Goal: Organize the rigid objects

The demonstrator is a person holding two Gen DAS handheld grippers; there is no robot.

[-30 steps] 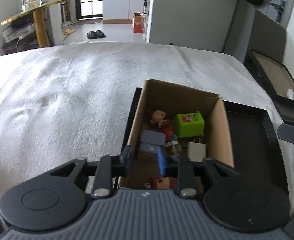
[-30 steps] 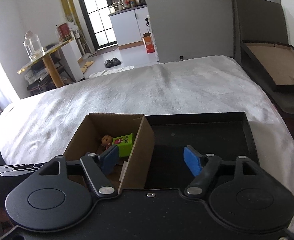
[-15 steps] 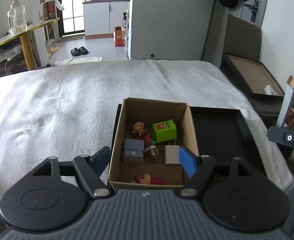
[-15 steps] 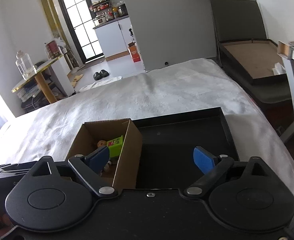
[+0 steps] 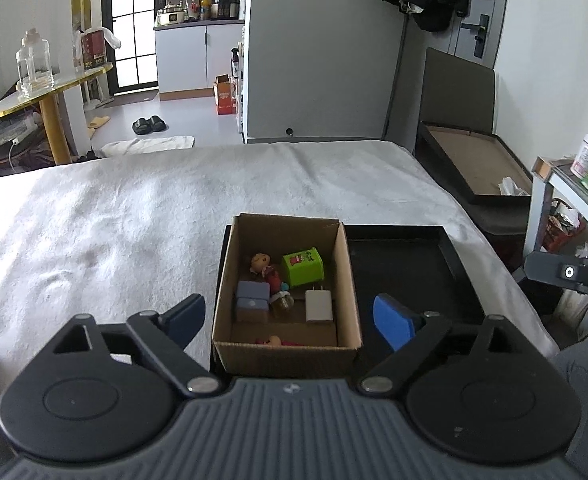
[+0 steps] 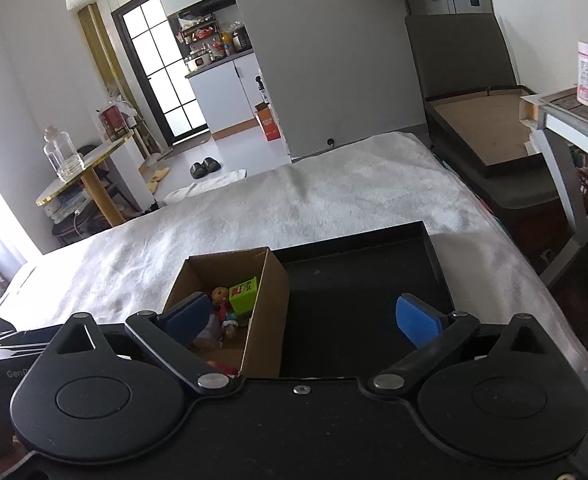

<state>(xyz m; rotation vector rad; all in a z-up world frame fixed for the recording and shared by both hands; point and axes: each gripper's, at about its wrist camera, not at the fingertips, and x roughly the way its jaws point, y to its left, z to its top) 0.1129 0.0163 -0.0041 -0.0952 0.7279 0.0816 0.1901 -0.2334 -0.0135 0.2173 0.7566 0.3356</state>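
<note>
A bed covered in a white fleecy blanket [image 5: 142, 216] fills the middle of both wrist views. On its near right part lies a shallow black tray [image 5: 449, 248], its right half bare. A brown cardboard box [image 5: 347, 280], open at the top, stands in the tray's left half, against the tray's left edge.

Inside the box, at the far side, a green cube-shaped toy [image 5: 303, 266] sits to the right of a small doll with a round head [image 5: 262, 262]. In the middle lie a blue-grey block [image 5: 252, 298] on the left, a small round brown piece [image 5: 282, 300], and a white plug-in charger [image 5: 318, 306] on the right. Another small figure in red [image 5: 278, 342] lies against the near wall, partly hidden.

The left gripper [image 5: 290, 316] hangs above the near end of the box, its blue pads spread wide to either side of it, touching nothing; its jaws have just been opening. The right gripper [image 6: 301, 316] is over the box's right wall and the bare tray, also spread wide and empty, its jaws likewise just opened.
</note>
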